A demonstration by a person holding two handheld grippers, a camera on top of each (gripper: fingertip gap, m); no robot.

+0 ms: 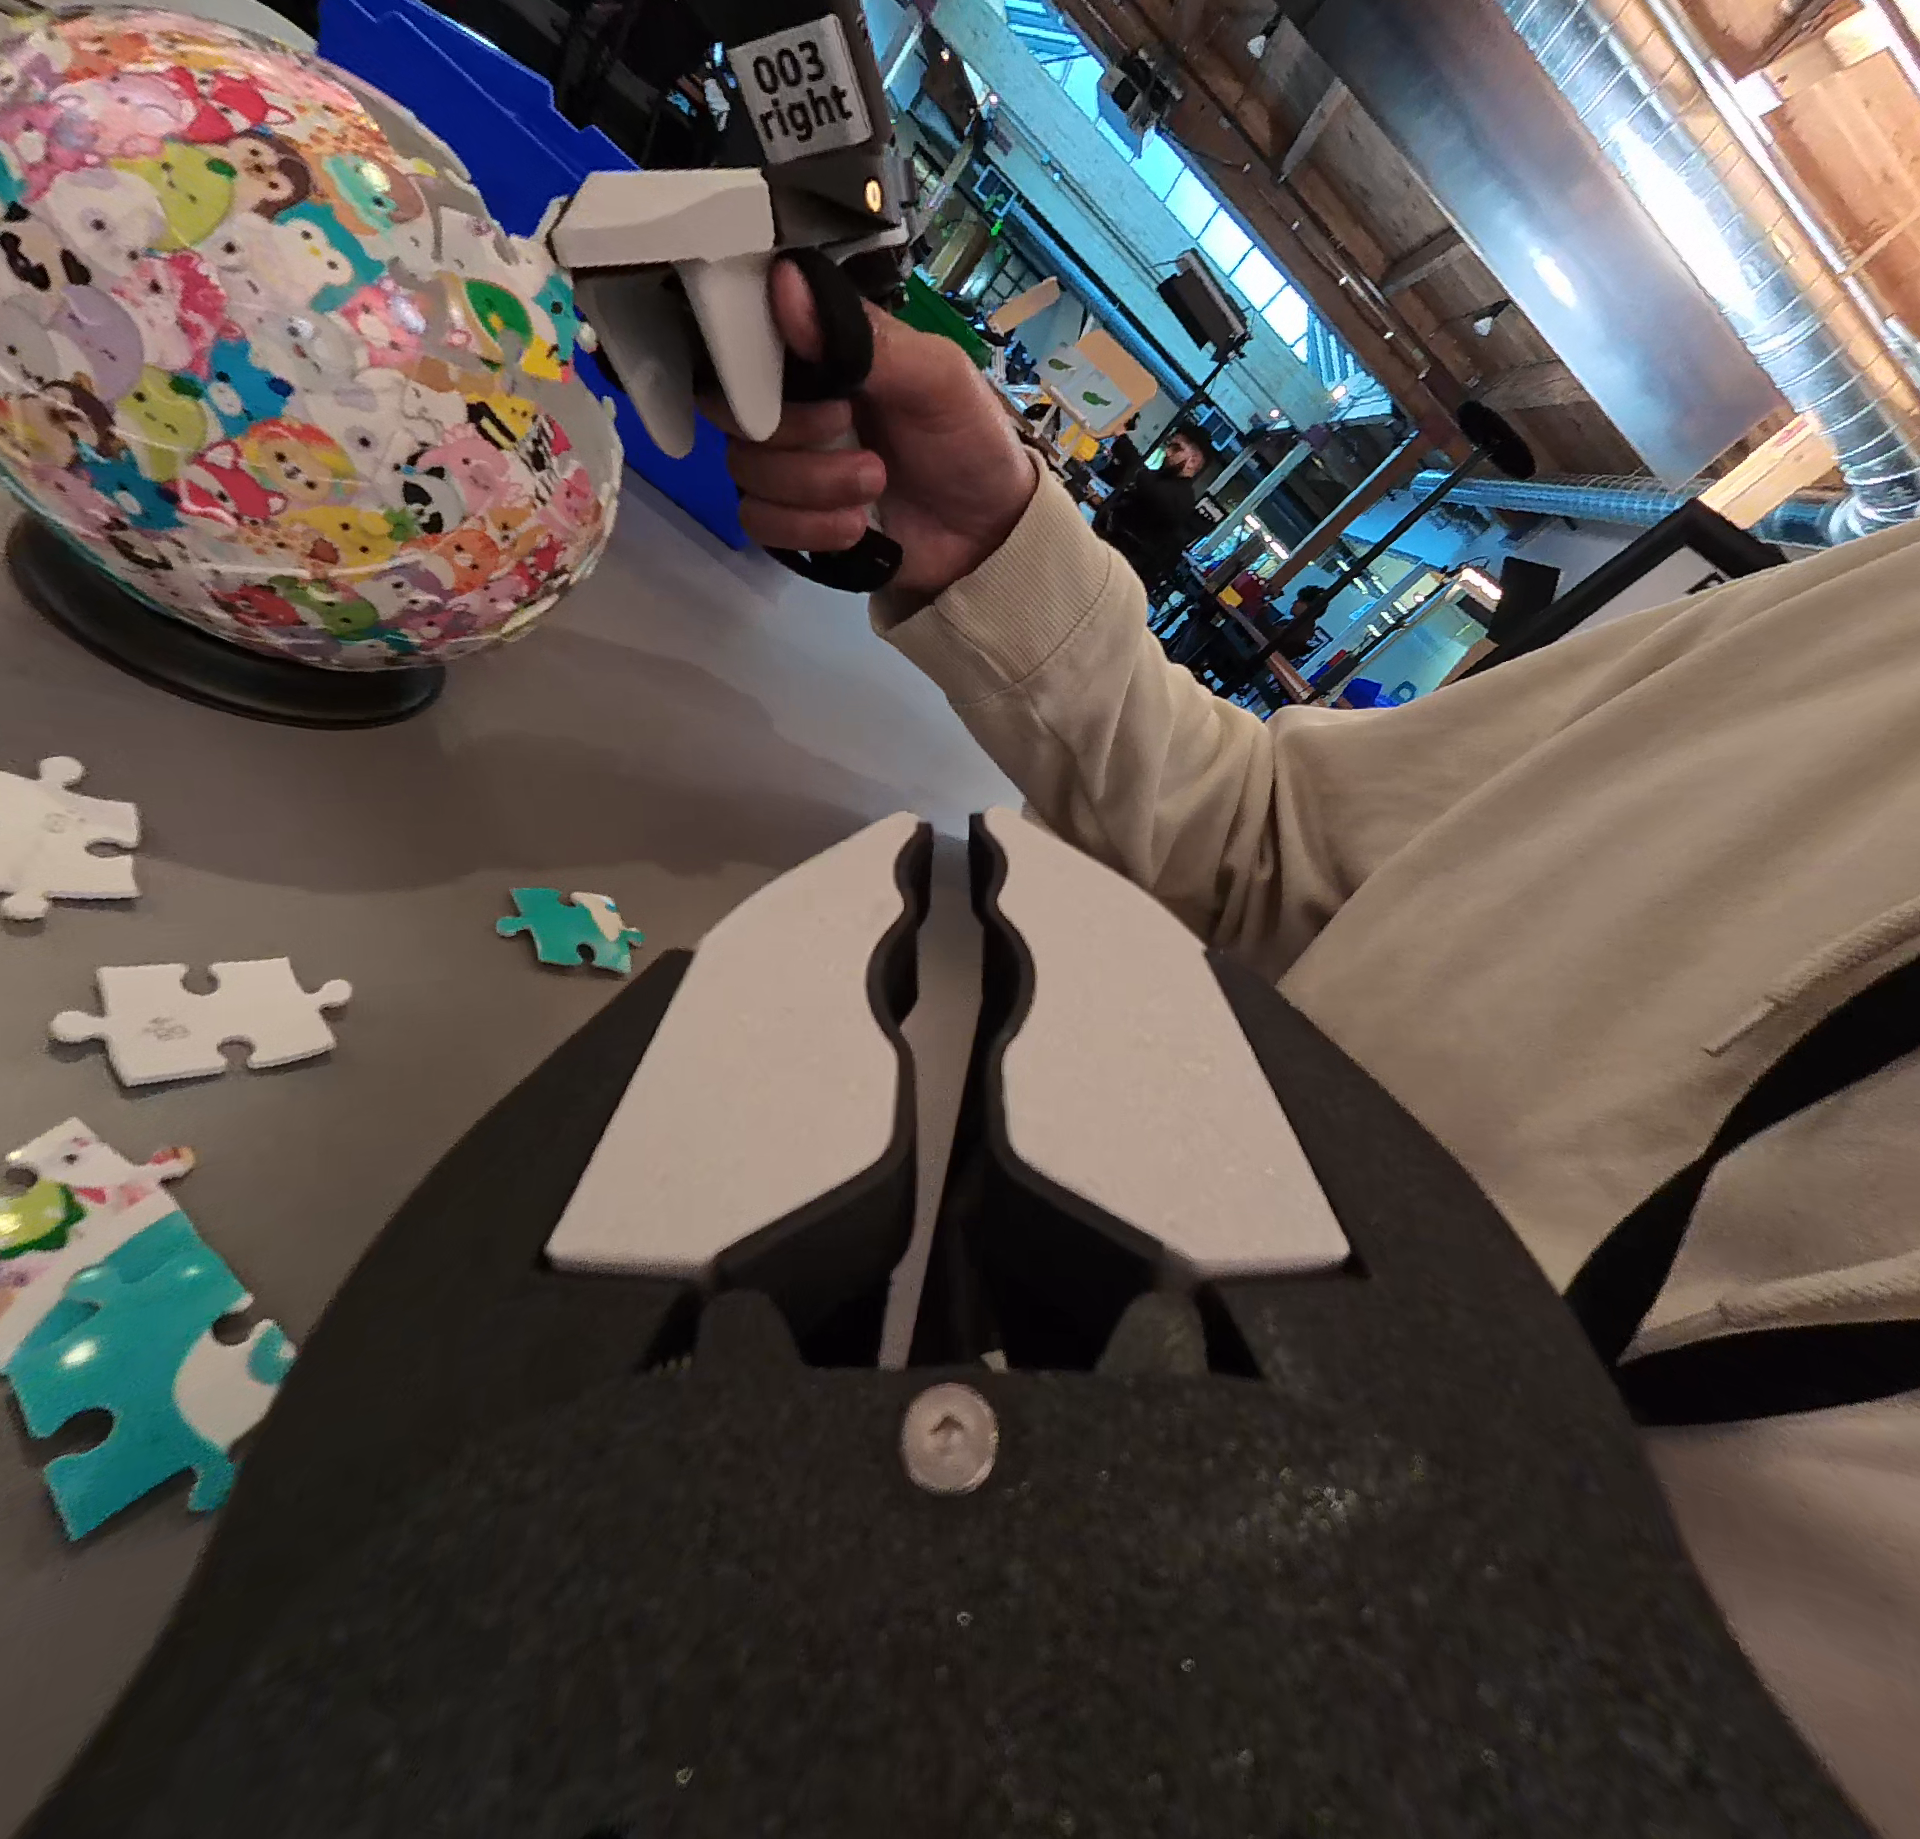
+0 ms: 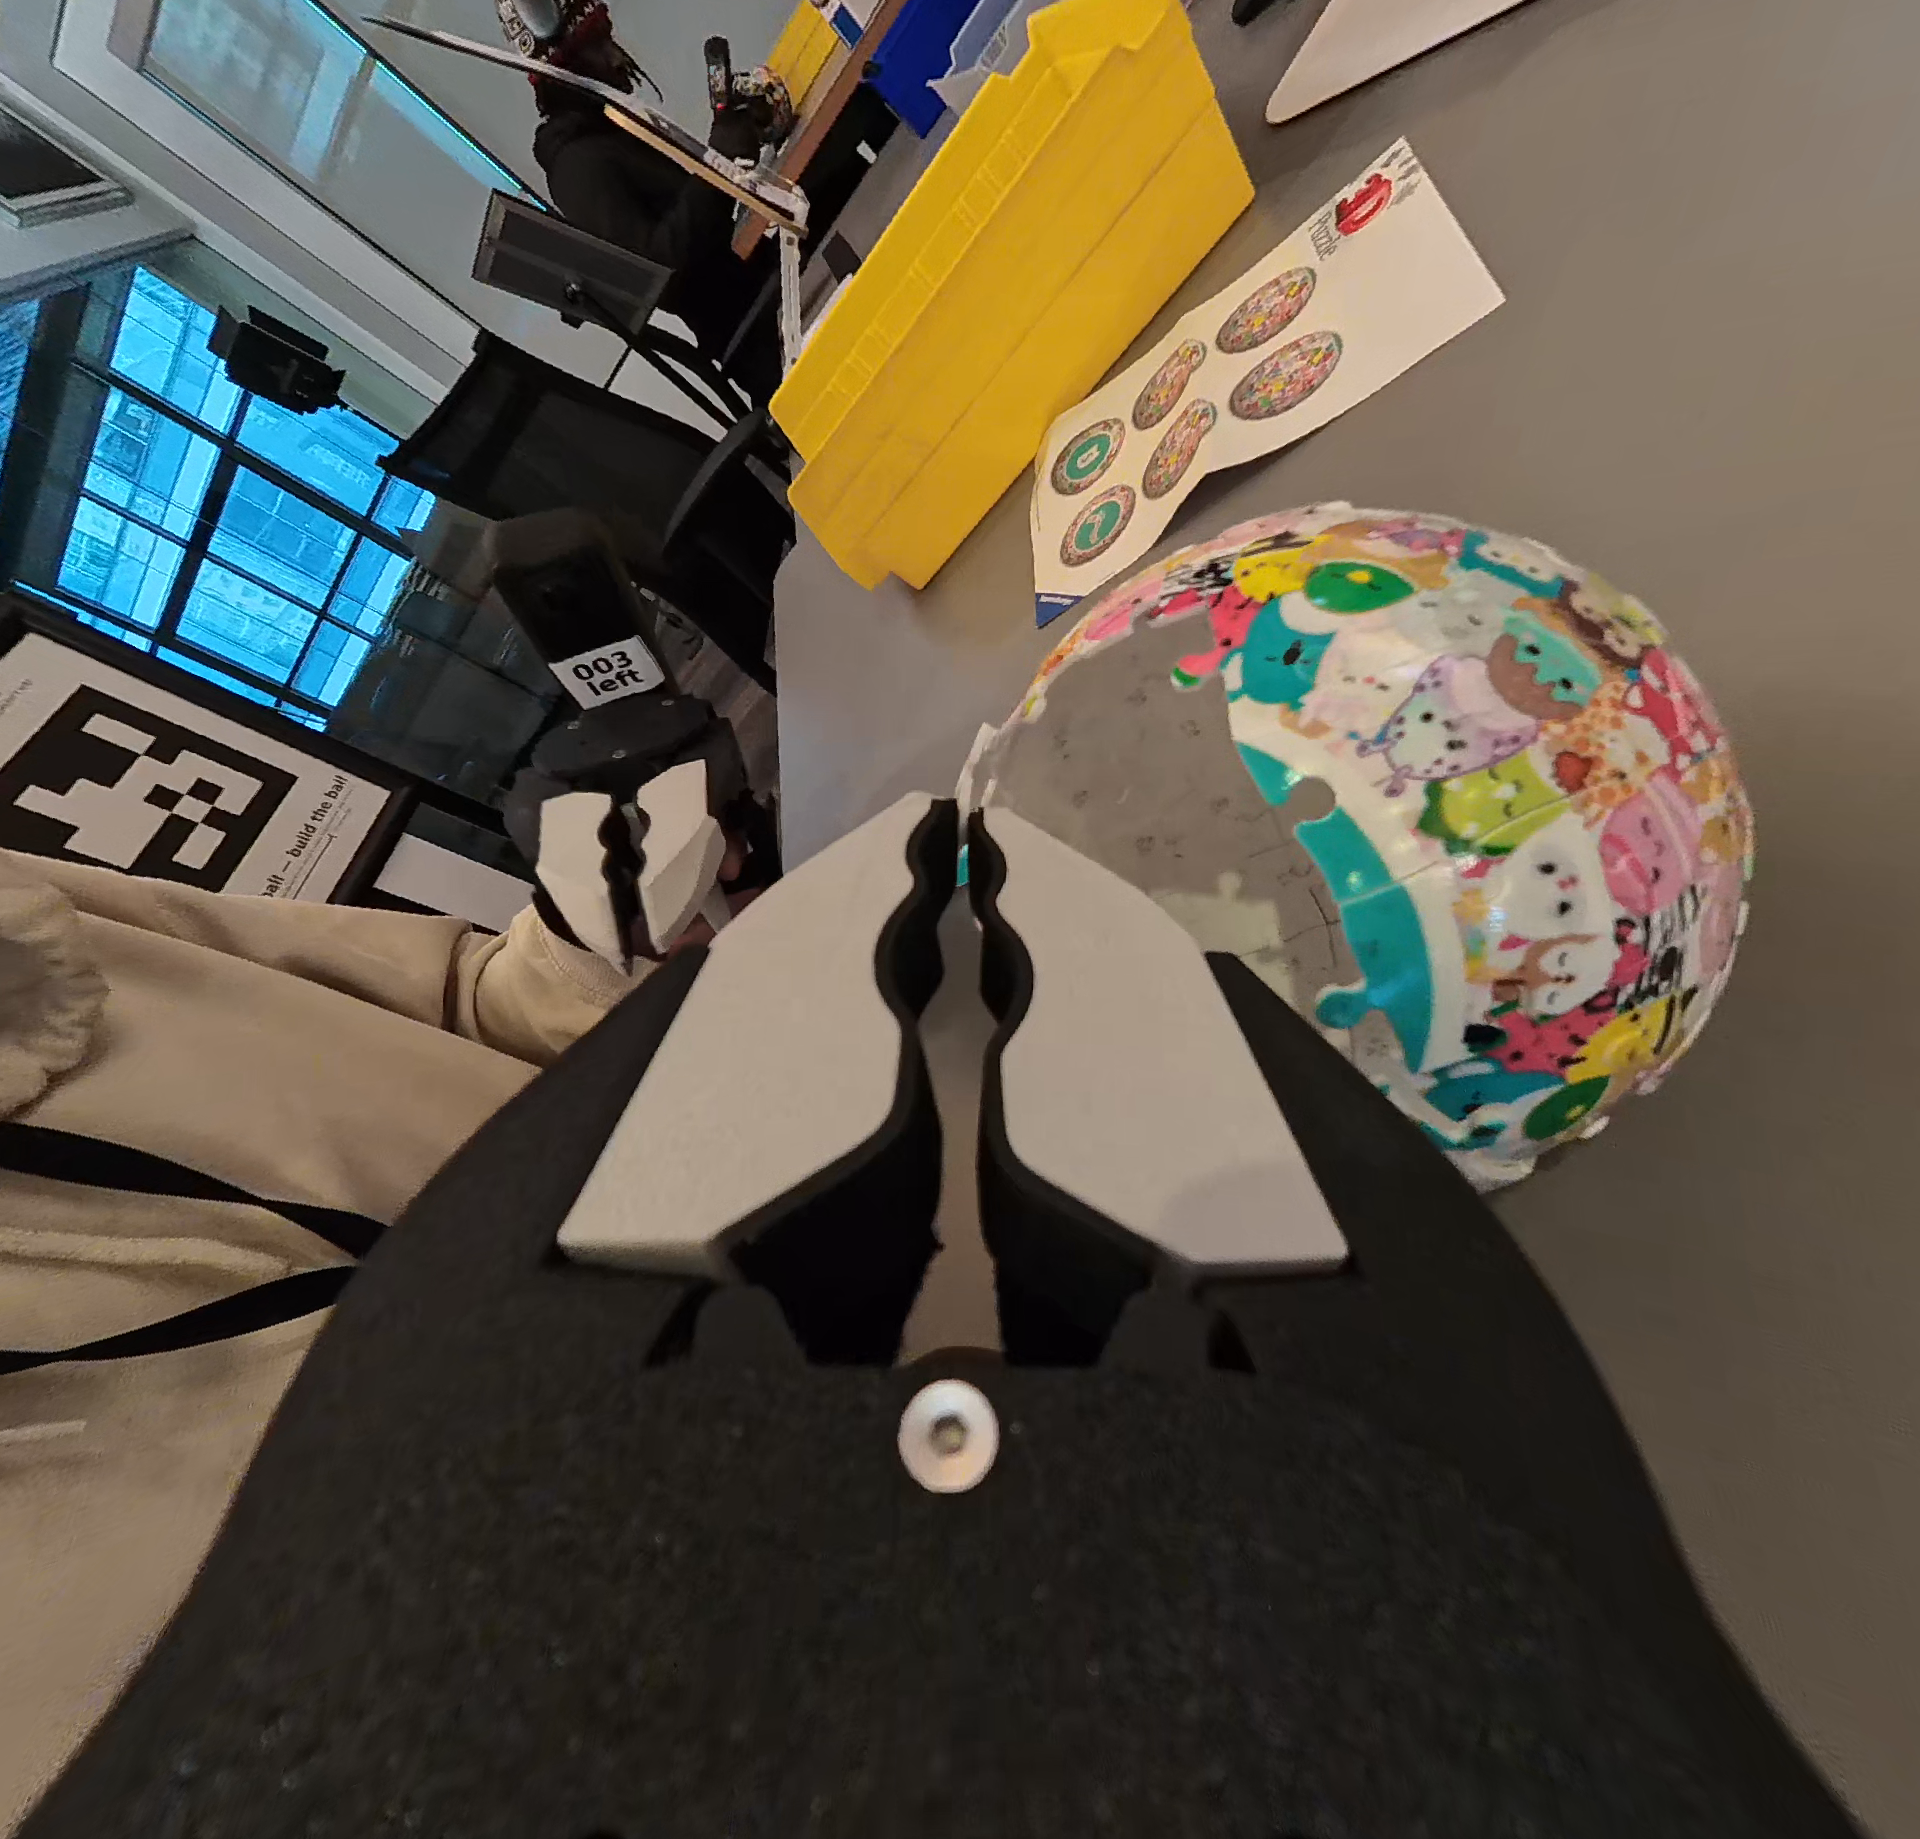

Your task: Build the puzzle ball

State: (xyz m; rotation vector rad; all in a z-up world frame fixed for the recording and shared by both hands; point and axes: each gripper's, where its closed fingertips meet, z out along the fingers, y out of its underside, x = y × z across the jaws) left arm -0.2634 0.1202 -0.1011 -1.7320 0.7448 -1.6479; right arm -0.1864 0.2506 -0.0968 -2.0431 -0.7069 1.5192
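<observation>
The colourful puzzle ball (image 1: 260, 335) stands on a black ring stand (image 1: 208, 662) at the upper left. In the right wrist view the ball (image 2: 1507, 802) has a large opening (image 2: 1132, 813) that shows its grey inside. My right gripper (image 2: 958, 815) is at the left rim of that opening, jaws shut with a sliver of a teal puzzle piece (image 2: 965, 859) between them. It also shows in the left wrist view (image 1: 566, 231), touching the ball's side. My left gripper (image 1: 950, 833) is shut and empty above the table, away from the ball.
Loose pieces lie on the grey table (image 1: 623, 750): two white-side-up (image 1: 197, 1020) (image 1: 62, 839), a teal one (image 1: 571, 929) and a joined cluster (image 1: 114, 1322). A blue bin (image 1: 457, 96) is behind the ball. A yellow bin (image 2: 1018, 283) and an instruction sheet (image 2: 1247, 366) lie beyond it. My hands' fingertips stand some 15 cm from each other.
</observation>
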